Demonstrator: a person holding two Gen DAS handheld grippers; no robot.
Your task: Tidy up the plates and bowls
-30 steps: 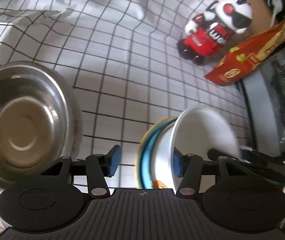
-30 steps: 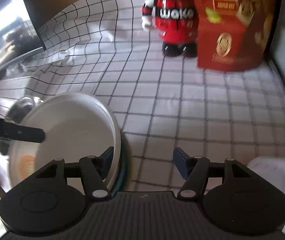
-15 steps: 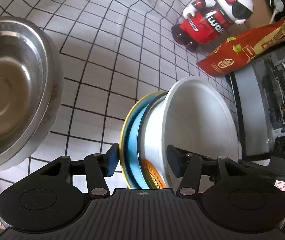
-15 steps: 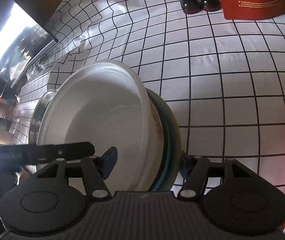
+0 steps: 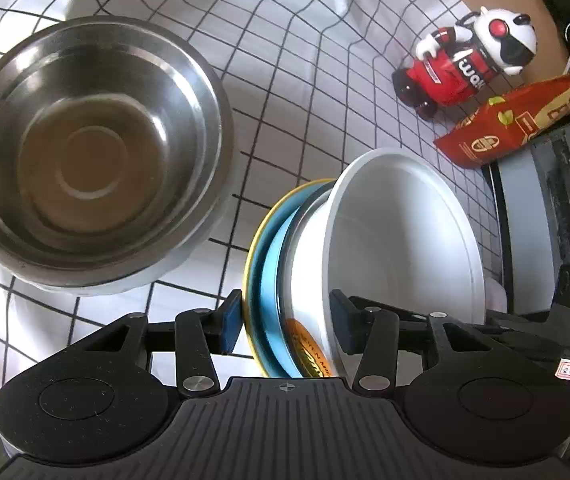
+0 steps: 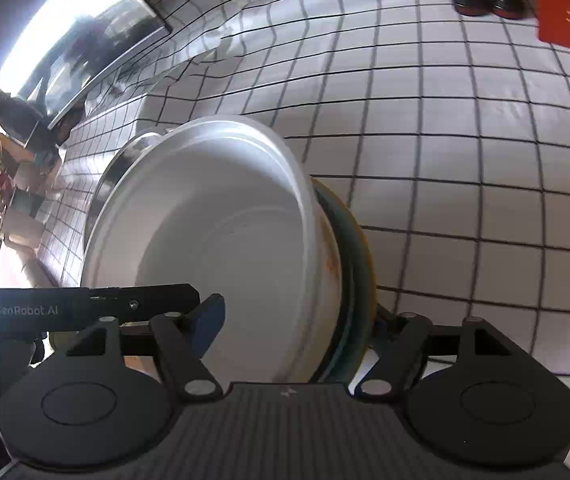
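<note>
A nested stack, a white bowl (image 5: 401, 236) over a blue plate (image 5: 273, 256) with a yellow rim, is held between both grippers above the checked cloth. My left gripper (image 5: 287, 322) is shut on the stack, one finger under the plate, one inside the bowl. My right gripper (image 6: 297, 320) is shut on the same stack (image 6: 221, 216) from the opposite side. A steel bowl (image 5: 85, 152) sits on the cloth at the left of the left wrist view; its rim (image 6: 125, 156) peeks from behind the white bowl in the right wrist view.
A red and white toy robot (image 5: 465, 60) and a red snack bag (image 5: 517, 120) stand at the far side of the cloth. A grey appliance (image 5: 545, 216) stands at the right. A dark screen (image 6: 85, 44) lies at the cloth's far left.
Both grippers have lifted the stack and carried it toward the steel bowl, which now sits larger and closer in the left wrist view. The grips have not changed.
</note>
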